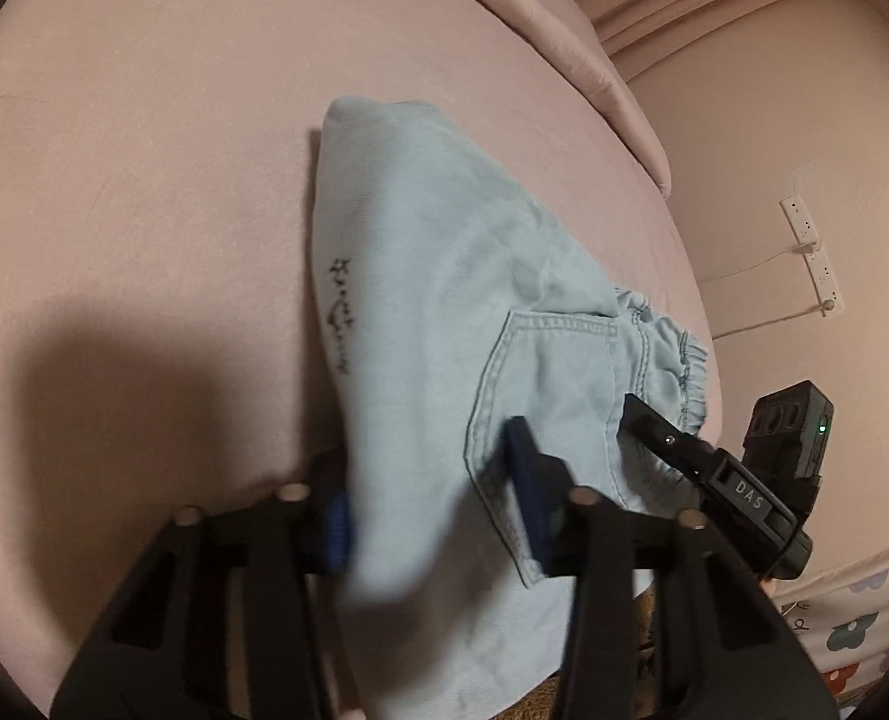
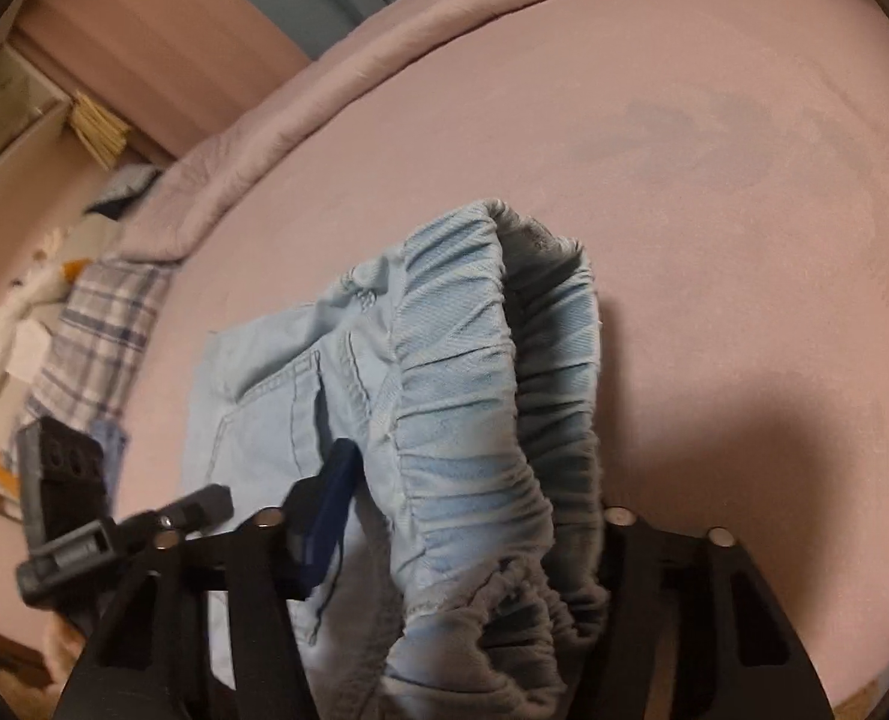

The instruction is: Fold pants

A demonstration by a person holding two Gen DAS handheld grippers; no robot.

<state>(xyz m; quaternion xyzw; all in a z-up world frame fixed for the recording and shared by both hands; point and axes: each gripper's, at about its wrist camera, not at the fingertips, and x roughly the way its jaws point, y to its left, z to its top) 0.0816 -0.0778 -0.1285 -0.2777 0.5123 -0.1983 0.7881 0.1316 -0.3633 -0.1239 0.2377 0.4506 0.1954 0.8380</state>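
Light blue denim pants (image 1: 444, 276) lie partly folded on the pink bed, back pocket up, small dark embroidery near the left fold. My left gripper (image 1: 426, 498) has its jaws on either side of the pants' near edge, with cloth between the blue pads. My right gripper (image 2: 462, 516) holds the gathered elastic waistband (image 2: 480, 396), which bunches up between its jaws; its right finger is hidden by cloth. The right gripper also shows in the left wrist view (image 1: 684, 450) at the waistband end, and the left gripper in the right wrist view (image 2: 144, 516).
The pink bed sheet (image 1: 144, 180) spreads wide around the pants. A rolled pink duvet (image 1: 564, 30) lies along the far edge. A plaid cloth (image 2: 102, 330) and a stuffed toy (image 2: 18, 312) lie at the bed's left. A power strip (image 1: 810, 252) hangs on the wall.
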